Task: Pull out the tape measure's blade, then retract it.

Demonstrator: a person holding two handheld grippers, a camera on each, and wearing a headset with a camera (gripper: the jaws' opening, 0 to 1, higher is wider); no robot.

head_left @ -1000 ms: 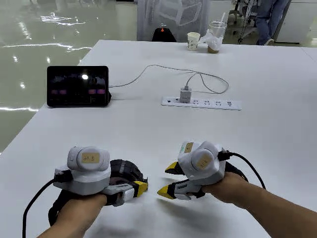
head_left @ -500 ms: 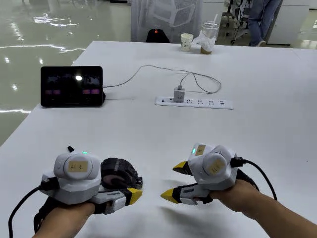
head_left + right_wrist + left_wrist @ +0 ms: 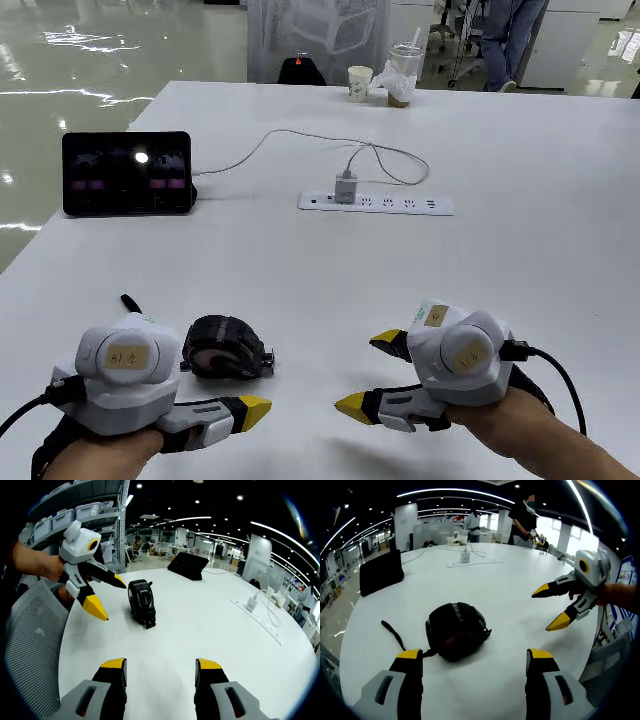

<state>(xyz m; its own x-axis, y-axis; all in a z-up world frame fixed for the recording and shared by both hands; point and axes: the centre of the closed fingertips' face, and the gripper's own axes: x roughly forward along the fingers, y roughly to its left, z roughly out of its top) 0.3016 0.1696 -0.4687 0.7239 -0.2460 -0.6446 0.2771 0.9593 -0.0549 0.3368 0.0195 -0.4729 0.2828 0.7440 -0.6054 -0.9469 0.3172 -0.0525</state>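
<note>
Head view places the tape measure (image 3: 225,347) on the white table (image 3: 300,270), near the front edge and on the person's left side. Its case is black, rounded and thick, with a matte, rubber-like surface and a dull reddish round patch on one face. A thin black strap (image 3: 392,632) runs from the case and lies flat on the table.

Left gripper view looks along the left tongs (image 3: 475,655). The 2 jaws are grey with yellow tips and stand wide apart. The tape measure lies just ahead of them, nearer to the jaw on the left side of that view, and it is not clamped. I cannot tell if that jaw touches the case.

Right gripper view shows the right tongs (image 3: 161,664) with the 2 yellow-tipped jaws also spread apart and holding nothing. They point toward the tape measure, which is well apart from them.

The table surface is smooth and slightly glossy. Farther back lie a flat black tablet (image 3: 127,172), a long white power strip (image 3: 375,203) with a white charger (image 3: 345,188) plugged in, and a thin curling cable (image 3: 290,135). At the far edge stand a paper cup (image 3: 359,82) and a clear plastic cup (image 3: 405,70).
</note>
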